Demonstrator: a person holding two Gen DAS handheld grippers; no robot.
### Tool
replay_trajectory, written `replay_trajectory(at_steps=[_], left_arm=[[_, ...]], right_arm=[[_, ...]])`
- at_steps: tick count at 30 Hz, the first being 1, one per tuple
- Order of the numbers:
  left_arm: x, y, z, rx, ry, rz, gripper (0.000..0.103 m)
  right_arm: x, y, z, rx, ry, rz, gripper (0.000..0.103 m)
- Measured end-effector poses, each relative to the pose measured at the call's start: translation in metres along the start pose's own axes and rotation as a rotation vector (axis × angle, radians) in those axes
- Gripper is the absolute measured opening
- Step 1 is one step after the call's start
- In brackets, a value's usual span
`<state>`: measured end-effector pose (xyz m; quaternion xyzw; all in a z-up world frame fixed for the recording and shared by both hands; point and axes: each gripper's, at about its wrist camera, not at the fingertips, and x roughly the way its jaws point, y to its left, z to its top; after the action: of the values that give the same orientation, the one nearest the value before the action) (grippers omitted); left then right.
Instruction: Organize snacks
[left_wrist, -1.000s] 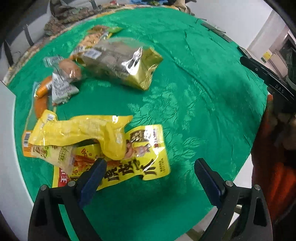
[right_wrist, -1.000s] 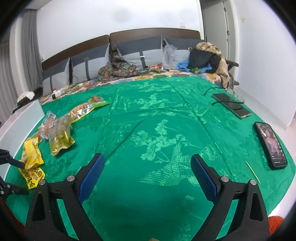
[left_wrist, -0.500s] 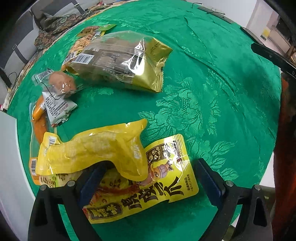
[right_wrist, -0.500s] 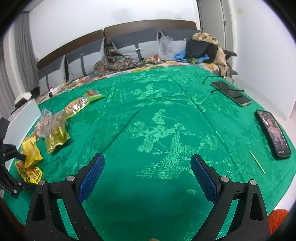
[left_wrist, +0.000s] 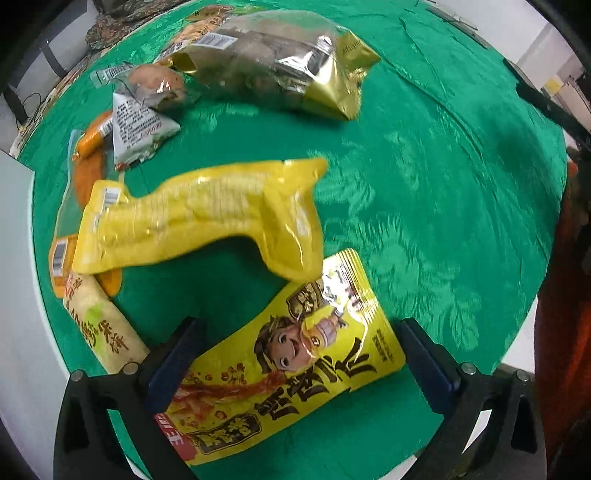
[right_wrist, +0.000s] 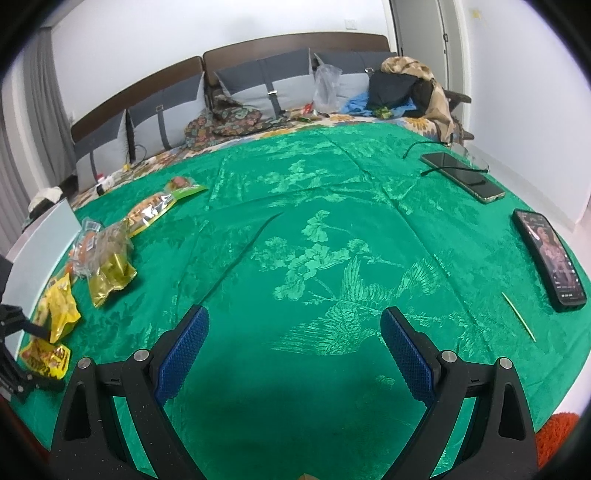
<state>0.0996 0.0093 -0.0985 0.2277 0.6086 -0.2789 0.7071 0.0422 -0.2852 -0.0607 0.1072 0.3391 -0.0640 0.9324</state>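
Left gripper (left_wrist: 295, 354) widening, empty, straddling cartoon packet (left_wrist: 295, 373); right gripper (right_wrist: 295, 347) agape, empty. Could snag corn pouch (left_wrist: 207, 218) (twelve o'clock, overlapping).

My left hand-held gripper (left_wrist: 299, 354) points down over the surface (left_wrist: 424, 206), jaws just widened; my right hand-held gripper (right_wrist: 293, 350) hovers, jaws apart.

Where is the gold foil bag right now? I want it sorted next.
In the left wrist view the gold foil bag lies at the top, on the green cloth, beyond the plain yellow pouch.
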Motion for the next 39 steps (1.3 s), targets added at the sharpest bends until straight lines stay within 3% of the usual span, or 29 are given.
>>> replay_trajectory(at_steps=[4,7,9,12,15,18,21,26,28,29,32,35,37,39], left_arm=[[-0.005,0.007,-0.004,-0.056,-0.011,-0.002,0.103],[-0.021,0.027,-0.010,-0.143,-0.078,-0.016,0.103],[-0.033,0.038,-0.018,-0.254,-0.131,-0.024,0.103],[-0.049,0.061,-0.039,-0.531,-0.193,-0.005,0.103],[-0.052,0.075,-0.073,-0.833,-0.189,0.009,0.103],[-0.047,0.067,-0.111,-1.047,-0.211,-0.030,0.103],[-0.039,0.052,-0.115,-1.093,-0.213,-0.107,0.103],[-0.044,0.053,-0.095,-0.998,-0.181,-0.032,0.103],[-0.057,0.043,-0.085,-0.898,-0.201,-0.020,0.103],[-0.061,0.039,-0.077,-0.817,-0.207,-0.006,0.103],[-0.070,0.007,-0.048,-0.394,-0.186,0.040,0.103],[-0.063,-0.032,-0.037,0.049,-0.123,0.190,0.103],[-0.049,-0.039,-0.034,0.191,-0.069,0.221,0.103],[-0.033,-0.036,-0.030,0.246,-0.024,0.177,0.103]], right_arm=[[-0.001,0.001,-0.001,-0.010,-0.006,-0.002,0.096],[-0.003,0.002,-0.001,-0.020,-0.012,-0.005,0.096],[-0.004,0.002,-0.001,-0.024,-0.019,-0.005,0.096],[-0.004,0.002,0.000,-0.014,-0.018,0.003,0.096],[0.002,0.005,0.000,-0.014,-0.001,0.014,0.096],[0.002,0.009,-0.001,-0.031,0.003,0.020,0.096],[0.000,0.009,-0.002,-0.037,-0.009,0.023,0.096],[0.003,0.006,-0.002,-0.019,0.009,0.030,0.096],[0.000,0.004,0.000,-0.015,-0.002,0.030,0.096],[-0.001,0.003,0.000,-0.013,-0.008,0.026,0.096],[0.000,-0.002,0.001,0.008,-0.004,0.022,0.096],[0.006,-0.005,0.000,0.030,0.022,0.028,0.096],[0.007,-0.004,0.001,0.033,0.029,0.028,0.096],[0.006,-0.003,0.001,0.027,0.020,0.027,0.096]])
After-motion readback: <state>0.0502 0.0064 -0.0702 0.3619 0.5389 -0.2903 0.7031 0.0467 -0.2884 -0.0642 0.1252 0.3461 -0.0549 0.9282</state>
